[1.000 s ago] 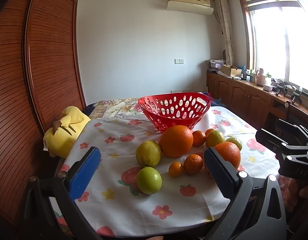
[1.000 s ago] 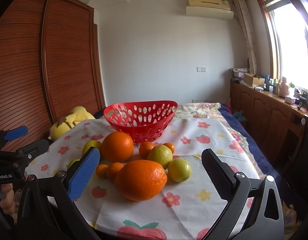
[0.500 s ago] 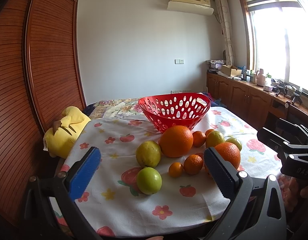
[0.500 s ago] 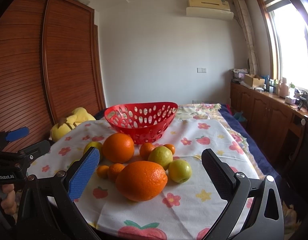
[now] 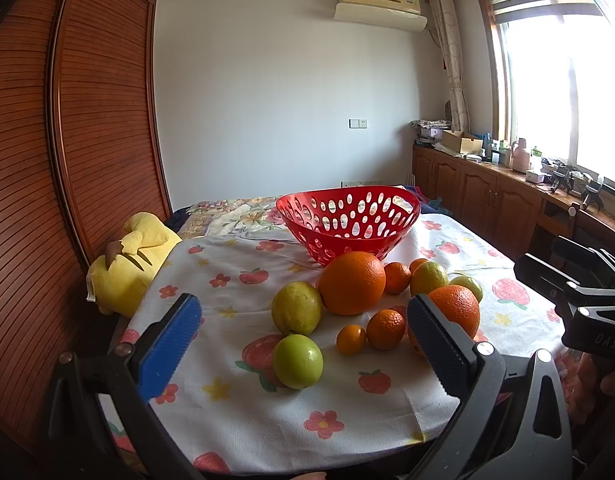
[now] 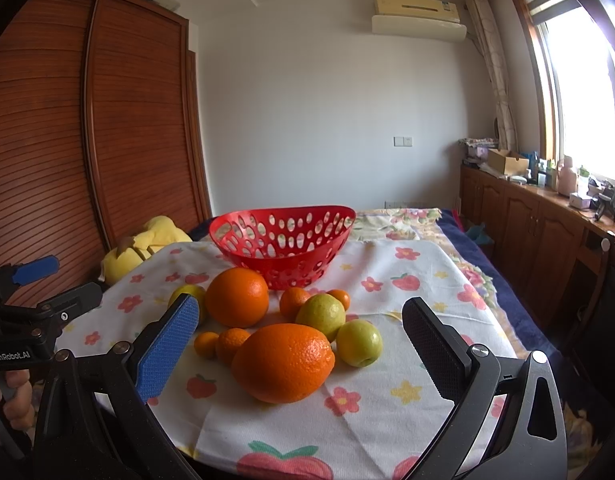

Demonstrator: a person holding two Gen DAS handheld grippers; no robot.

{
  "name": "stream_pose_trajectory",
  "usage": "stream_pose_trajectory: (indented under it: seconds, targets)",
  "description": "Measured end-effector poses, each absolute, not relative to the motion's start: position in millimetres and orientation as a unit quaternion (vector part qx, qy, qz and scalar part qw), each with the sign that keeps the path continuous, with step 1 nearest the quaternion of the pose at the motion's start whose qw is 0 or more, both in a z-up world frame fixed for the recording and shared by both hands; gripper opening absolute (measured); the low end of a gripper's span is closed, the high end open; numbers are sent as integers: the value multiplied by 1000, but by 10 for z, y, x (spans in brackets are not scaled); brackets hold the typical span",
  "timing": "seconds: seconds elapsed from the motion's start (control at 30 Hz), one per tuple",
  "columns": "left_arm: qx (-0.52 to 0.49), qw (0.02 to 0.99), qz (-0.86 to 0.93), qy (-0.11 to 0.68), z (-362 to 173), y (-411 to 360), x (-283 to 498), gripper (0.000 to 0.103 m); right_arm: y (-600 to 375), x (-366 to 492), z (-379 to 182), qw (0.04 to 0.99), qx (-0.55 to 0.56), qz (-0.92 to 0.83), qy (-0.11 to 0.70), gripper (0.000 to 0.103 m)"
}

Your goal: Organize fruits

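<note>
- Fruits sit loose in a cluster on the near half of a cloth-covered tabletop (image 6: 419,280), none yet in the red basket (image 6: 283,240) just beyond them.
- Red basket: glossy perforated plastic, boat-shaped with a wide open mouth, standing upright at the far side of the cluster; a drop from above its rim looks the safest delivery.
- Tablecloth: soft printed fabric with strawberries and flowers, slightly rumpled, so round fruit could roll if nudged.
- Large orange (image 6: 283,362), nearest the right gripper (image 6: 299,352), is pebbled and slightly oval; it lies ahead of the widely parted, empty fingers, the likely first pick, best squeezed across its middle.
- Second large orange (image 5: 352,283) sits just in front of the basket.
- Left gripper (image 5: 303,352) hangs wide open and empty over the near edge, facing a smooth green apple (image 5: 297,361) and a dull yellow-green lemon (image 5: 296,308) behind it.
- Small tangerines (image 5: 385,329) lie between the bigger fruit; closing gently should avoid knocking neighbours.
- Yellow plush toy (image 5: 127,264) rests off the far-left corner.
</note>
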State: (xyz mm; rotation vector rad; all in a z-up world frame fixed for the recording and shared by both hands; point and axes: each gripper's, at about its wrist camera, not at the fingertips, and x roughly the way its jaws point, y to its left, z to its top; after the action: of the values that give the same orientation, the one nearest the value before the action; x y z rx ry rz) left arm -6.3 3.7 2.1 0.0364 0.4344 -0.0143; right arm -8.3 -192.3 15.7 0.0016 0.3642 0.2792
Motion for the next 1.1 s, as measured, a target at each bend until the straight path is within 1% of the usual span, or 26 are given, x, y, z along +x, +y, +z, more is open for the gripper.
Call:
stream_pose_trajectory:
  seconds: [0.67,1.1]
  targets:
    - [18,976,-7,216,42,15,-75,103,-1887,-86,167,974,1,140,180,103]
    - [8,969,-5,248,-199,141,34,103,-1812,1,31,968,2,148,202,103]
